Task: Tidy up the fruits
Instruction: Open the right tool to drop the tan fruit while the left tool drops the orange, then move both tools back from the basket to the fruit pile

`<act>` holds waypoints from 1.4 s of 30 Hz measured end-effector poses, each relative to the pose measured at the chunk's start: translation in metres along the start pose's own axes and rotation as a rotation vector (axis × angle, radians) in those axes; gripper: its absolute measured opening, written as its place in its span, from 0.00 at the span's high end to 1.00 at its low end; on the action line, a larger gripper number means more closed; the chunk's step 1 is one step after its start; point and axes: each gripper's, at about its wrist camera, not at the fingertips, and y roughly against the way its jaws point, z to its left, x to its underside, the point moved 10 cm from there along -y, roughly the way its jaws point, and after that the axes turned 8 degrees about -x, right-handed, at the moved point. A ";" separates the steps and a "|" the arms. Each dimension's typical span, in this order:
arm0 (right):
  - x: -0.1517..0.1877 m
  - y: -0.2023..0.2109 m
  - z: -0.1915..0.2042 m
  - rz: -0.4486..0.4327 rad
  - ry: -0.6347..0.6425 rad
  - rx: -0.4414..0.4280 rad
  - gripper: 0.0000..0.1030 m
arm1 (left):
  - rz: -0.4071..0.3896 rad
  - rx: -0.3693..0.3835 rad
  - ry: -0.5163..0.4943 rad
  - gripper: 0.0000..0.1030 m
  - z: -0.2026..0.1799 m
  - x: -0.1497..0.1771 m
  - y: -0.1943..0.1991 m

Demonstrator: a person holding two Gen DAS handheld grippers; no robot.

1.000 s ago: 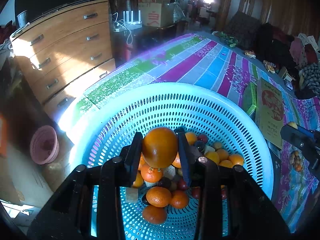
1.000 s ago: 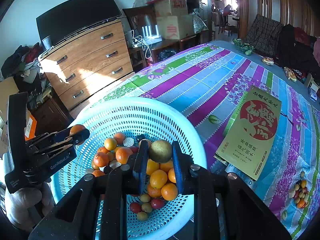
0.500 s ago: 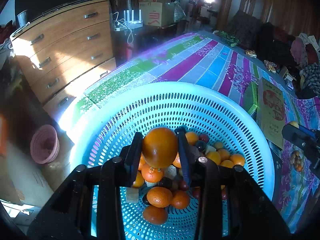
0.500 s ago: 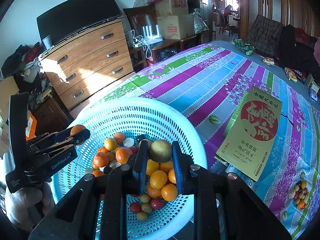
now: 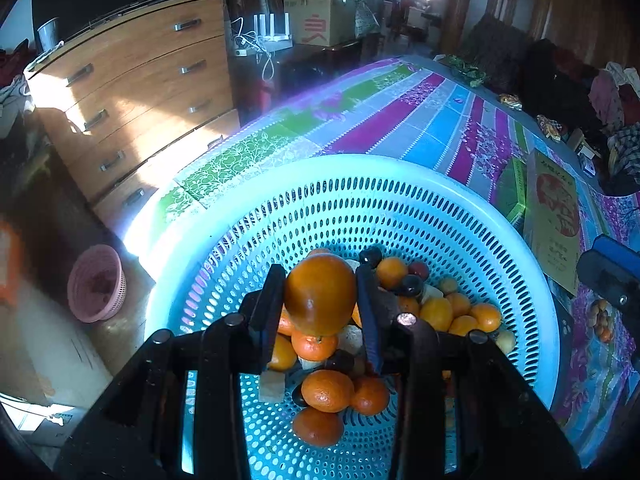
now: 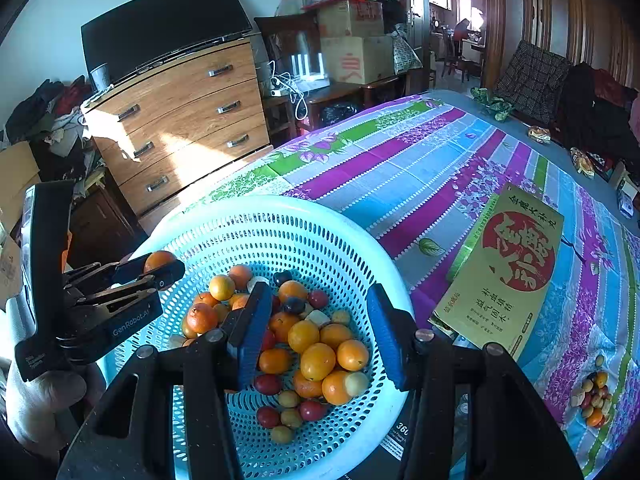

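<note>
A light blue perforated basket (image 5: pixel 400 184) (image 6: pixel 340 236) holds several oranges, small yellow fruits and dark red fruits (image 6: pixel 316 356). My left gripper (image 5: pixel 320 292) is shut on a large orange (image 5: pixel 320 296) and holds it above the fruit pile inside the basket. It also shows in the right wrist view (image 6: pixel 160 268) at the basket's left rim. My right gripper (image 6: pixel 316 320) is open and empty above the basket's fruits; the yellow-green fruit it held is no longer between its fingers.
A yellow and red box (image 6: pixel 508 272) lies on the striped tablecloth (image 6: pixel 420 168) right of the basket. A wooden dresser (image 6: pixel 180 120) stands to the left. A pink basket (image 5: pixel 96 284) sits on the floor.
My right gripper has opened and let go of the yellow-green fruit over the basket. My left gripper still holds the large orange in about the same place.
</note>
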 end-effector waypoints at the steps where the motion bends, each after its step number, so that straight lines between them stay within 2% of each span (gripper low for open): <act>1: 0.000 0.000 0.001 -0.001 -0.002 -0.001 0.47 | 0.002 -0.004 0.002 0.65 0.001 0.000 0.000; 2: 0.000 0.001 0.000 -0.003 -0.002 -0.003 0.46 | 0.003 -0.006 0.003 0.64 0.001 0.000 0.000; 4: 0.000 0.002 0.001 -0.009 -0.003 0.003 0.31 | 0.000 -0.017 0.003 0.48 0.001 0.000 0.002; 5: 0.000 0.004 0.000 -0.017 -0.003 0.008 0.26 | -0.005 -0.025 0.005 0.31 0.001 -0.001 0.003; 6: -0.001 0.007 -0.001 -0.026 -0.001 0.014 0.18 | -0.017 -0.038 0.009 0.23 0.003 -0.003 0.006; 7: -0.003 0.011 -0.001 -0.040 0.000 0.021 0.14 | -0.028 -0.047 0.010 0.22 0.004 -0.005 0.008; 15: -0.005 0.021 -0.002 -0.062 0.006 0.028 0.12 | -0.030 -0.054 0.004 0.22 0.002 -0.005 0.011; 19: -0.003 0.032 -0.008 -0.094 0.001 0.038 0.12 | -0.048 -0.017 -0.004 0.21 -0.015 -0.009 0.023; 21: 0.001 0.050 -0.022 -0.139 -0.009 0.066 0.12 | -0.091 0.020 -0.034 0.11 -0.037 -0.012 0.038; 24: 0.015 0.081 -0.053 -0.205 -0.048 0.128 0.10 | -0.175 0.072 -0.113 0.02 -0.084 -0.016 0.067; 27: 0.040 0.119 -0.100 -0.263 -0.116 0.210 0.10 | -0.238 0.160 -0.211 0.00 -0.149 -0.011 0.100; 30: 0.074 0.159 -0.152 -0.302 -0.171 0.328 0.04 | -0.262 0.293 -0.322 0.00 -0.226 0.014 0.130; 32: 0.107 0.184 -0.193 -0.314 -0.240 0.394 0.01 | -0.246 0.298 -0.395 0.00 -0.267 0.036 0.135; 34: 0.146 0.199 -0.234 -0.282 -0.319 0.461 0.01 | -0.208 0.369 -0.484 0.00 -0.308 0.066 0.134; 37: 0.222 0.216 -0.293 -0.216 -0.434 0.546 0.01 | -0.131 0.413 -0.582 0.00 -0.360 0.114 0.115; 39: 0.264 0.213 -0.323 -0.141 -0.486 0.578 0.01 | -0.061 0.411 -0.636 0.00 -0.386 0.140 0.093; 42: 0.322 0.202 -0.361 -0.046 -0.562 0.593 0.01 | 0.002 0.370 -0.674 0.00 -0.409 0.166 0.056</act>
